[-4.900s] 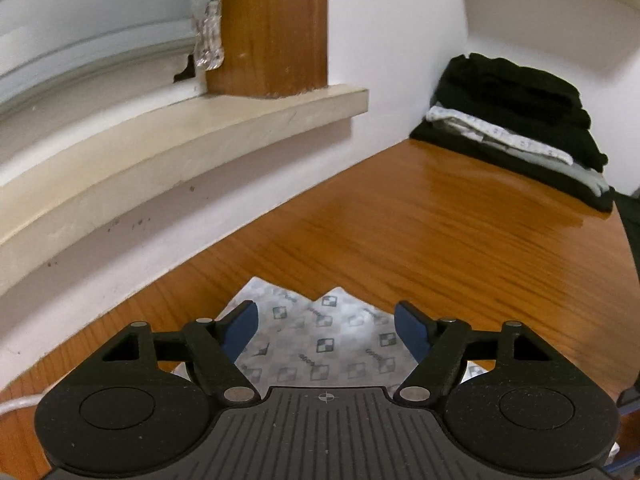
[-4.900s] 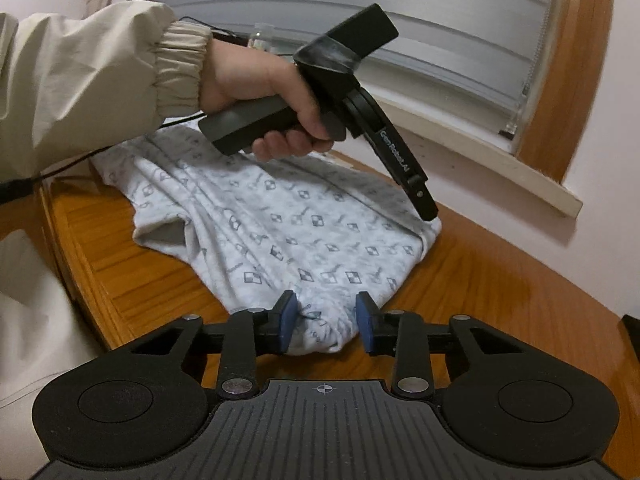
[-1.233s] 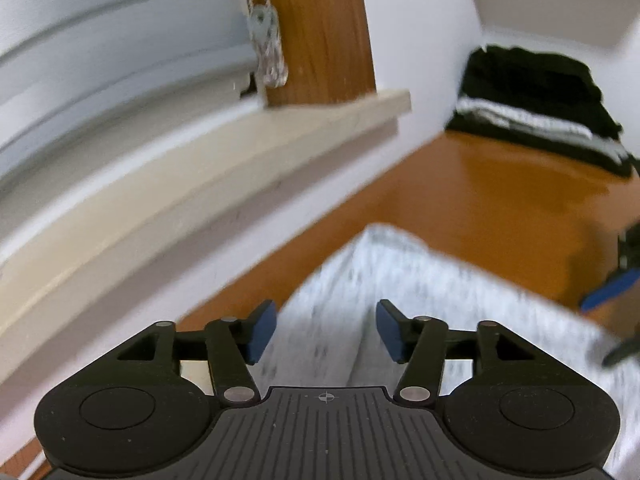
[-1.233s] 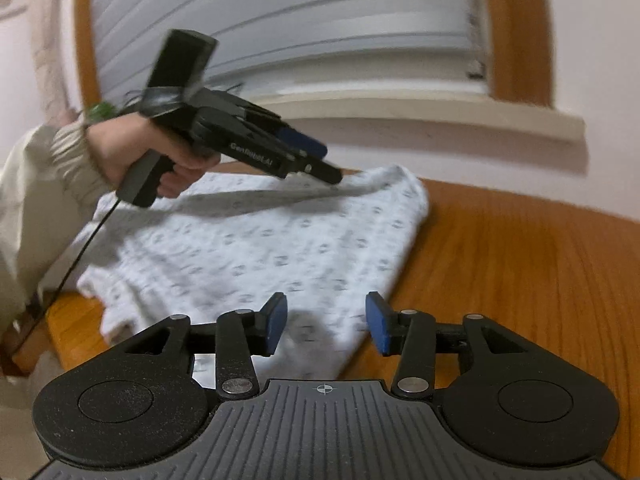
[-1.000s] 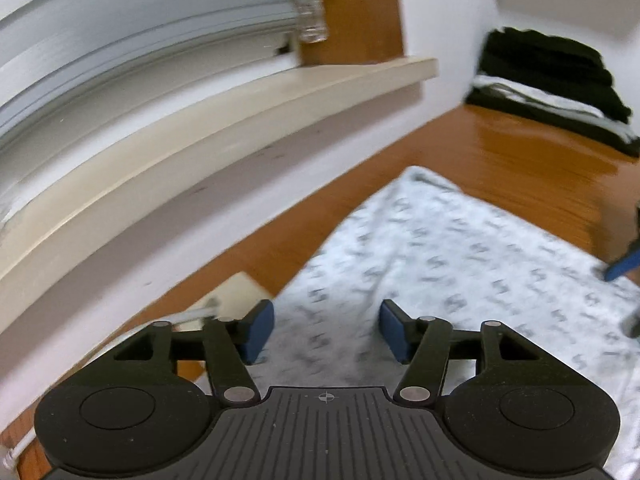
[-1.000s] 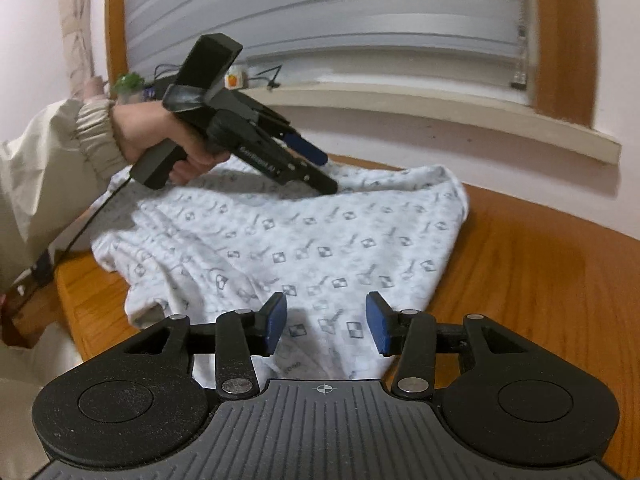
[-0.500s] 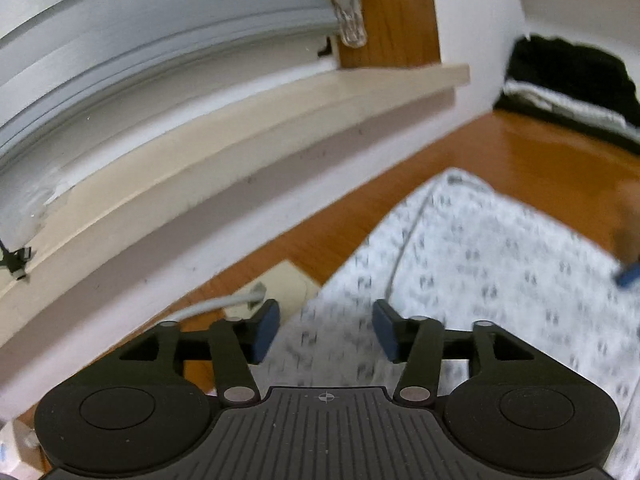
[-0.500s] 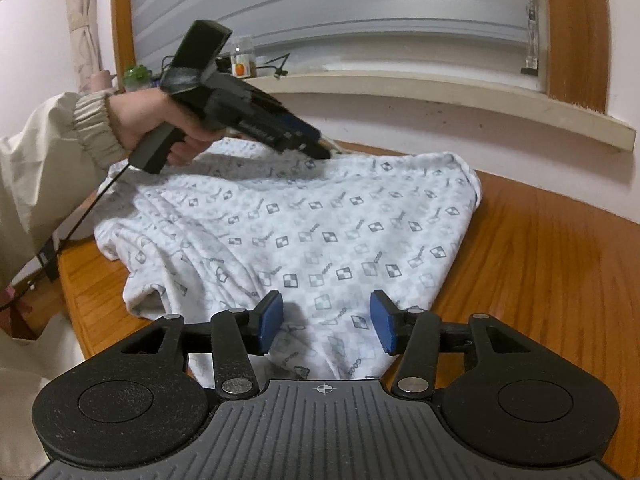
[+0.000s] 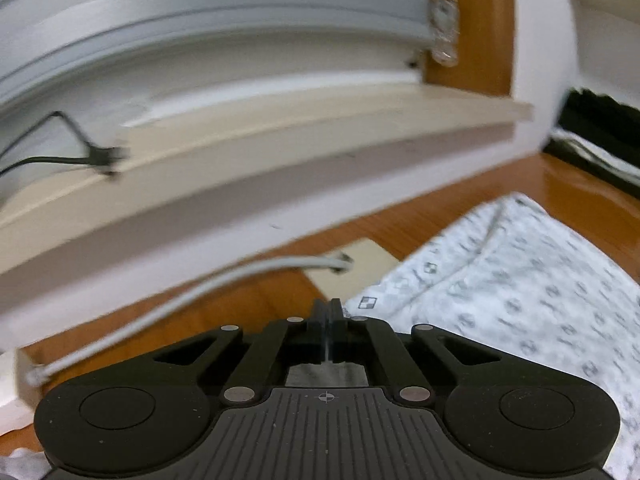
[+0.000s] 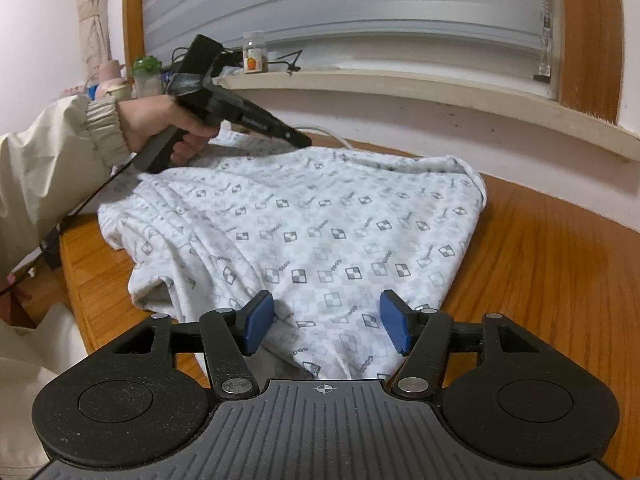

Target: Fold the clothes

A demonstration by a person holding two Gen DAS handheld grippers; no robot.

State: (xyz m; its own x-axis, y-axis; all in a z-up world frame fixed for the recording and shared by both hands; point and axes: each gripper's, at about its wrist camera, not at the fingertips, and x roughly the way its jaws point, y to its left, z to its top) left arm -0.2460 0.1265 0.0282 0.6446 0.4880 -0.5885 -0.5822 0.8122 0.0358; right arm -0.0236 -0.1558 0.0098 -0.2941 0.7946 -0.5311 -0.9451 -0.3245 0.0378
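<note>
A white garment with a grey check print (image 10: 320, 220) lies spread on the wooden table (image 10: 540, 264). A person's hand (image 10: 156, 124) holds my left gripper (image 10: 304, 141) at the garment's far edge, by the wall. In the left wrist view its fingers (image 9: 328, 306) are pressed together, shut on the corner of the garment (image 9: 520, 292), and cloth shows beneath them. My right gripper (image 10: 326, 326) hovers over the garment's near edge. Its jaws are opening, with cloth lying below and between the blue pads (image 10: 258, 320), which do not press on it.
A grey cable (image 9: 200, 292) and a beige pad (image 9: 352, 264) lie on the table near the left gripper. A window sill (image 10: 400, 88) with a jar (image 10: 255, 54) runs along the wall. Folded dark clothes (image 9: 600, 120) are stacked at the far right.
The left gripper slid left along the garment's far edge and its jaws went from open to shut there. The right gripper stayed put and its jaws spread wider.
</note>
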